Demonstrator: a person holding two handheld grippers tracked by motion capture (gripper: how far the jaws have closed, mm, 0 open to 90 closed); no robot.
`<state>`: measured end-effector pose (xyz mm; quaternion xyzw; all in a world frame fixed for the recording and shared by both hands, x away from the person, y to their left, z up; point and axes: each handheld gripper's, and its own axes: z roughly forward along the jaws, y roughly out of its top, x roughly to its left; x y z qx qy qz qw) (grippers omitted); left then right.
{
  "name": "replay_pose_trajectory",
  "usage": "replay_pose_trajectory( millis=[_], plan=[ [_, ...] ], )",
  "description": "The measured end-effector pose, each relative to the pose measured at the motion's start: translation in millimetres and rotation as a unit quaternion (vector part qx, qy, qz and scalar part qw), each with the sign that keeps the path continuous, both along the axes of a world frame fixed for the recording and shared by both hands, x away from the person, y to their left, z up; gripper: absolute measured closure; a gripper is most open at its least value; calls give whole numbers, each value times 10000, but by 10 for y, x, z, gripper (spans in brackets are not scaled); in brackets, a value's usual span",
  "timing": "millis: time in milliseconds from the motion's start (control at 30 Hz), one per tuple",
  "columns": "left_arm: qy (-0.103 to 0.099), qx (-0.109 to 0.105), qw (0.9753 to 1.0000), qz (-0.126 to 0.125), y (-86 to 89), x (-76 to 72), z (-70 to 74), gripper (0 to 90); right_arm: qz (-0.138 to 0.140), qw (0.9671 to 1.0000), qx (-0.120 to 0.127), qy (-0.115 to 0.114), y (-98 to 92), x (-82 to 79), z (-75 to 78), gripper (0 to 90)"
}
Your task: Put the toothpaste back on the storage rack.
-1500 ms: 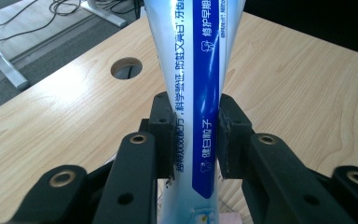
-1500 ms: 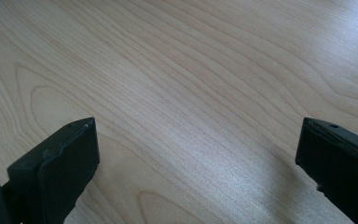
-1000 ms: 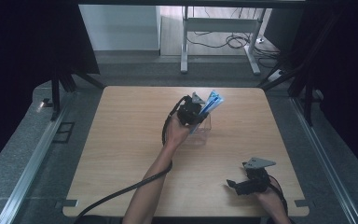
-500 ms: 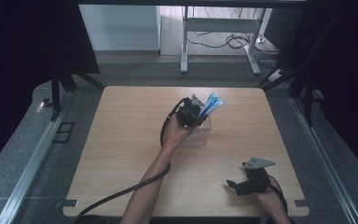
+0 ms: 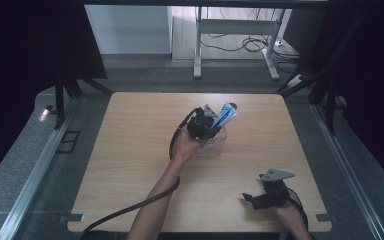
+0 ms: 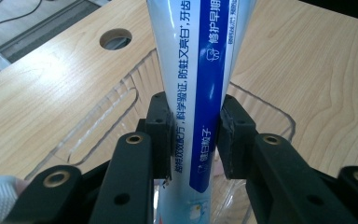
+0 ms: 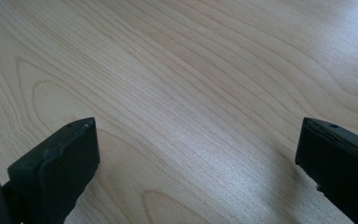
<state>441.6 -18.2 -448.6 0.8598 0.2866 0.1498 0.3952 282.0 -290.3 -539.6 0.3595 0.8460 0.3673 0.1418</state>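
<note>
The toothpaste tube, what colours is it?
White toothpaste tube with a blue stripe and blue writing; clearest in the left gripper view.

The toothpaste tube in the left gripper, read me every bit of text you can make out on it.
All on the tube, held by the left gripper over a clear box:
"防蛀又亮白"
"牙齿", cut off at the frame top
"修护早期", cut off
"科学验证"
"银白粒子", roughly; blurred
Small print near the jaws: unreadable.

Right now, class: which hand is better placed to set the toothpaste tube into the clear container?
Left. Its tool grips the toothpaste tube over the clear container; the right tool is open, empty, near the table's front edge.
</note>
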Motion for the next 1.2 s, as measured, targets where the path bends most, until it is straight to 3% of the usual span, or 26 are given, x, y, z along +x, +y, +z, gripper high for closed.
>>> replay_pose_trajectory(
  millis=[367,800,1033,1200],
  plan=[
    [42,-105,9999,-59,47,-34,-56,659,27,10000,-36,9,8,2,-8,0],
    [105,-343,9993,-101,80,-47,12,553,19,10000,-2,-17,11,-2,2,0],
    [28,-310,9994,-116,77,-64,27,417,4,10000,35,-50,7,-1,9,0],
    [190,-426,9987,-197,88,-67,43,331,-6,10000,48,-53,3,-3,12,0]
  ],
)
